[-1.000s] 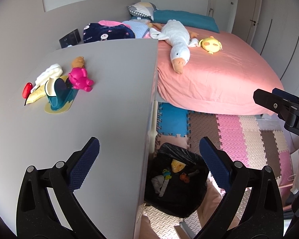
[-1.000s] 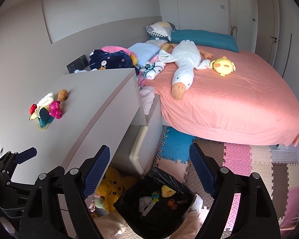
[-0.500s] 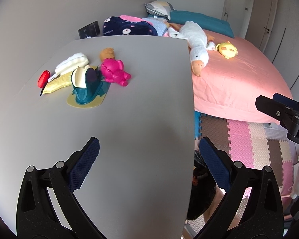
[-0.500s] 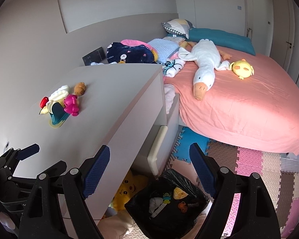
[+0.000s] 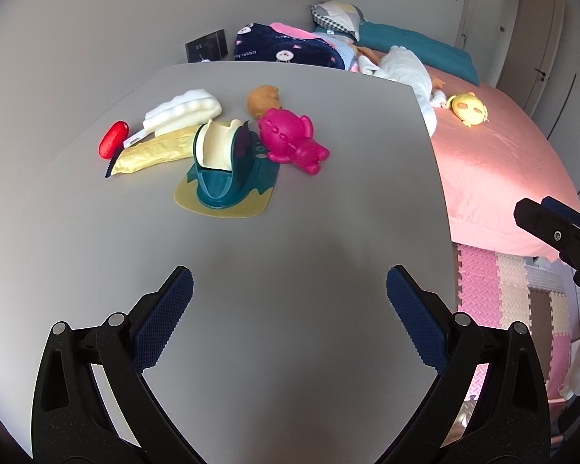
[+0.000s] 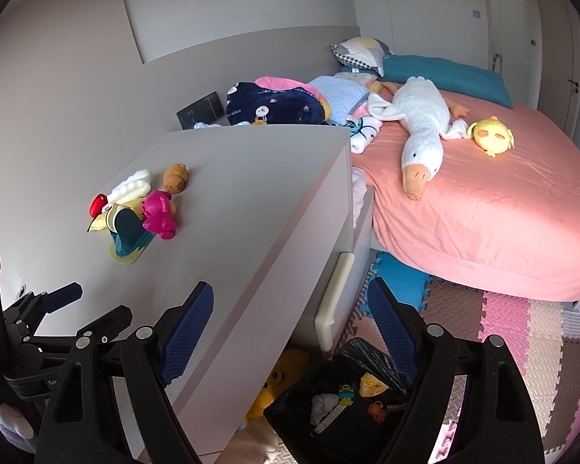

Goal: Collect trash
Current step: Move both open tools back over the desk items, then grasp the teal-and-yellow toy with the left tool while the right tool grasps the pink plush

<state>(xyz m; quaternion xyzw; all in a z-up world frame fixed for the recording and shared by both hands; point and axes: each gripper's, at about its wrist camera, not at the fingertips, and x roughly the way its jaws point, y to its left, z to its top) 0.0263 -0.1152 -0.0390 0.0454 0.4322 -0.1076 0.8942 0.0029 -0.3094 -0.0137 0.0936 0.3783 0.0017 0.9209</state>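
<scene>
Left gripper (image 5: 290, 297) hangs over the near part of the grey desk (image 5: 328, 212), jaws spread wide with nothing between them, and the right gripper (image 6: 290, 309) is just as wide and empty, out over the desk's right edge. Up on the far left of the desk sits the litter: a pink toy bear (image 5: 290, 140) touching a teal-and-yellow plastic piece (image 5: 224, 178), a yellow wrapper (image 5: 154, 152), white foam (image 5: 183, 112) and a red capsule (image 5: 113, 140). Down on the floor, near the desk's right side, a black trash bag (image 6: 352, 398) stands open with scraps inside.
</scene>
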